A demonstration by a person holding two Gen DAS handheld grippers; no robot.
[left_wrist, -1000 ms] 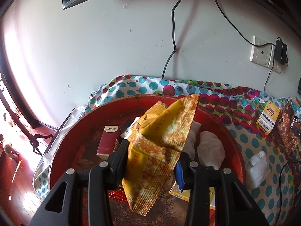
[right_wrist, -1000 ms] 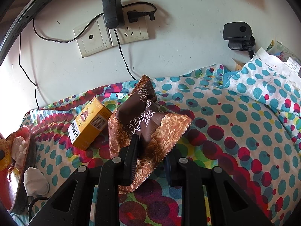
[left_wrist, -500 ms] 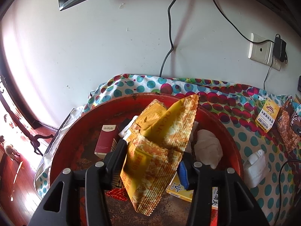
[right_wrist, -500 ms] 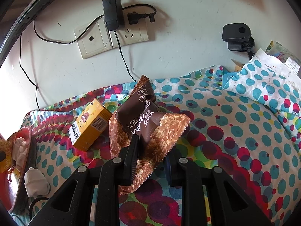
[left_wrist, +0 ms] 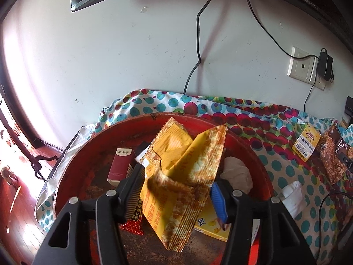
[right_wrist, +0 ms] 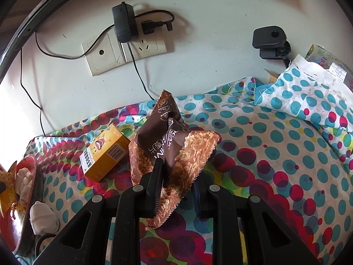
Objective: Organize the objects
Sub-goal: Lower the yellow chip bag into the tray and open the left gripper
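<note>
— What's the left gripper [left_wrist: 176, 190] got?
— Its fingers pinch a yellow snack packet [left_wrist: 183, 176] above the red tray [left_wrist: 88, 154], over a Marubi box [left_wrist: 121, 164] and white wads [left_wrist: 237, 173].
— And the right gripper [right_wrist: 176, 190]?
— Clamped on a brown snack packet [right_wrist: 167, 150] over the dotted cloth [right_wrist: 275, 154], an orange carton [right_wrist: 104, 154] just beside it.

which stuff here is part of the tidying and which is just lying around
Part of the job:
yellow crinkled snack packet in left gripper
brown snack packet in right gripper
round red tray
yellow cardboard box

Just lying about:
white wall socket
black power adapter
spotted cloth
</note>
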